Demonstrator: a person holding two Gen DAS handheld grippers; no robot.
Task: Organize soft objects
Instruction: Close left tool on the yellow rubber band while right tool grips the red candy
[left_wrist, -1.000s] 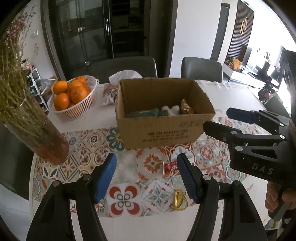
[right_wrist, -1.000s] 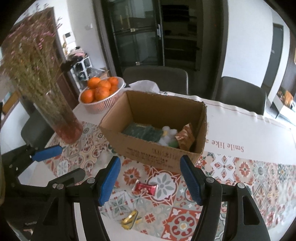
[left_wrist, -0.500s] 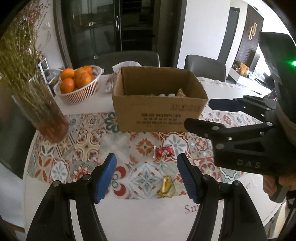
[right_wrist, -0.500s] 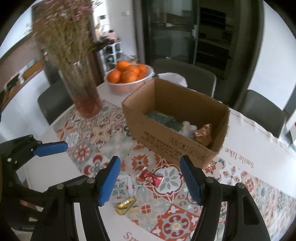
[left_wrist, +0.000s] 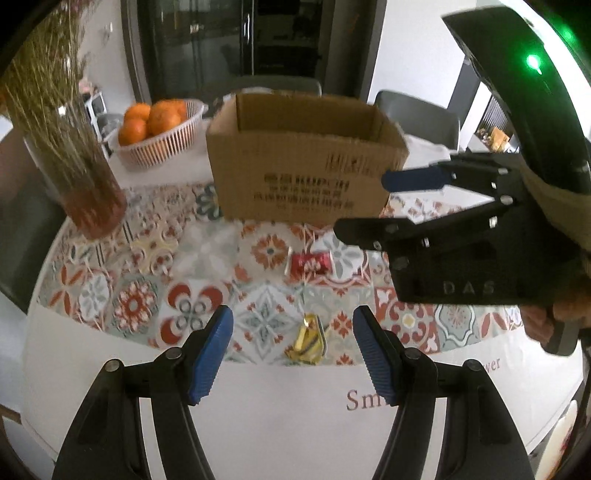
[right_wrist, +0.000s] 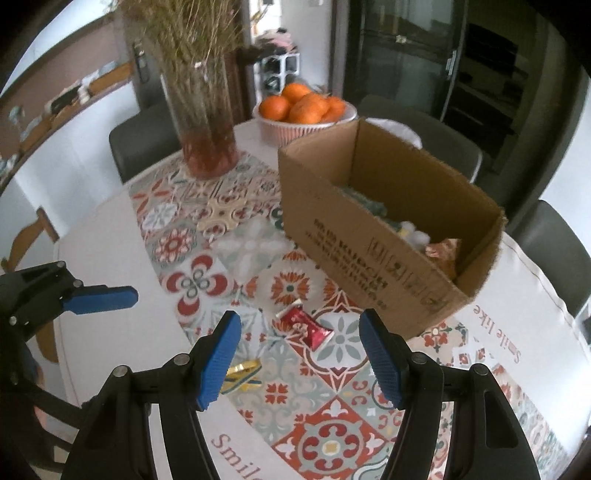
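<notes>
Left gripper (left_wrist: 291, 345) wide, empty, crinkly gold foil packet (left_wrist: 307, 338) framed between its jaws; right gripper (right_wrist: 300, 349) likewise over red foil-wrapped candy (right_wrist: 303, 327), cardboard box (right_wrist: 373, 236) at 1 o'clock. Light, crushable, slippery: pinch mid-body.

— Where is the left gripper (left_wrist: 291, 338)?
— Low in its own view, at six o'clock, angled down. Its two blue-padded fingers (left_wrist: 210, 349) stand apart, with nothing pressed between them.

— And the right gripper (right_wrist: 300, 345)?
— The same pose in its own camera — tilted down, jaws parted, gripping nothing. From the left camera it enters at three o'clock, fingers reaching toward nine o'clock, and a hand (left_wrist: 554, 317) wraps its black handle near four o'clock.
</notes>
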